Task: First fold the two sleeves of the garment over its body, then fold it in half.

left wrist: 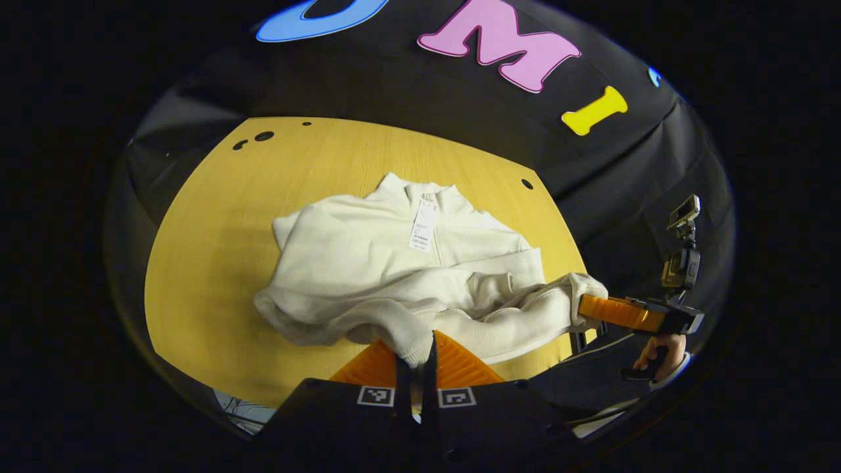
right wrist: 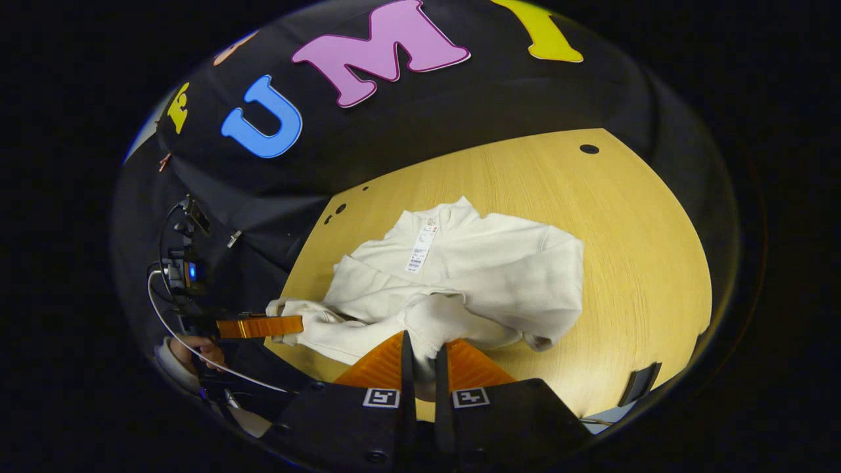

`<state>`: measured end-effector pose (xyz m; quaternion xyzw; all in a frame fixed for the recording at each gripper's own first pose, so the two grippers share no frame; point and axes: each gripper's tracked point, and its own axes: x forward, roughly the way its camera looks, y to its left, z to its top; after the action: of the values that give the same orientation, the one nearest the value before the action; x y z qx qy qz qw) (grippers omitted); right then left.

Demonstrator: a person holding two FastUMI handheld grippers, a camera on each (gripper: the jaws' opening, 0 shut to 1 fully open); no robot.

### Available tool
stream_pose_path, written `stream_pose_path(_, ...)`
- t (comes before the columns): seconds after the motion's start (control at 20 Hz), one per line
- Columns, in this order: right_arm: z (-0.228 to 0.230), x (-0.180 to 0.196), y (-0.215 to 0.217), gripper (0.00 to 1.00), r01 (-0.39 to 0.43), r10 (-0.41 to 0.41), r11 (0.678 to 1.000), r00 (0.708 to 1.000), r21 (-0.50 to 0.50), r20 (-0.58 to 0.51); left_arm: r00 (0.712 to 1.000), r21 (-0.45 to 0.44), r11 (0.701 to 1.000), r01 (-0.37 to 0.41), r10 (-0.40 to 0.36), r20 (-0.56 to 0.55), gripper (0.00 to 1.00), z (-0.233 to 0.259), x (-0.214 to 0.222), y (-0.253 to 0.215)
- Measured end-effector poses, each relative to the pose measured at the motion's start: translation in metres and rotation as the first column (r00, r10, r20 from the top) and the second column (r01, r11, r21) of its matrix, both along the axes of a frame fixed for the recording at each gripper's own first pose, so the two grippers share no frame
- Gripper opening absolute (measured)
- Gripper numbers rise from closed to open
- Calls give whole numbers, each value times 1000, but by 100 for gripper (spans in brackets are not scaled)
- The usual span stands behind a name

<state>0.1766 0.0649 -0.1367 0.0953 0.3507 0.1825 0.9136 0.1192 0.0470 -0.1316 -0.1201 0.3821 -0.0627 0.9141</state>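
One cream sweater (left wrist: 394, 263) lies on a yellow wooden bench (left wrist: 210, 263), its high collar pointing toward the booth's black wall. A white paper tag (left wrist: 424, 226) hangs at the collar, over the chest. Both sleeves are already drawn in across the lower body, where the cloth is bunched in soft folds.

In the left gripper view, the left tool (left wrist: 415, 351) sits at the near edge of the sweater, its two orange fingers pressed close together with the sweater's near edge pinched between them. Off to the side, the right tool (left wrist: 594, 309) holds the sweater's corner, lifted at the bench edge, and a hand (left wrist: 657, 351) grips its handle.

In the right gripper view, the right tool (right wrist: 420, 358) likewise has its fingers nearly together, nipping a fold of the cloth. The left tool (right wrist: 289, 325) appears farther off at the other corner of the sweater, touching the fabric, with a hand (right wrist: 194, 351) behind it.
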Motion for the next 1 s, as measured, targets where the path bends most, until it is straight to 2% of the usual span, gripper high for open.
stream_pose_path(0.25, -11, 46, 2, 14, 66, -66, 998, 998, 17, 20, 996, -17, 996, -85, 85, 3, 10, -10, 55, 14)
stream_pose_path(0.55, -38, 89, -6, 14, 138, -138, 990, 990, 21, -20, 992, -5, 992, -124, 124, -29, 10, -36, 107, 22)
stream_pose_path(0.8, -74, 112, -11, 14, 134, -138, 989, 988, -55, -69, 987, 22, 990, -138, 139, -85, 10, -65, 133, 24)
stream_pose_path(1.0, -96, 121, -13, 14, 114, -122, 991, 985, -73, -119, 984, 50, 990, -130, 136, -118, 10, -84, 143, 24)
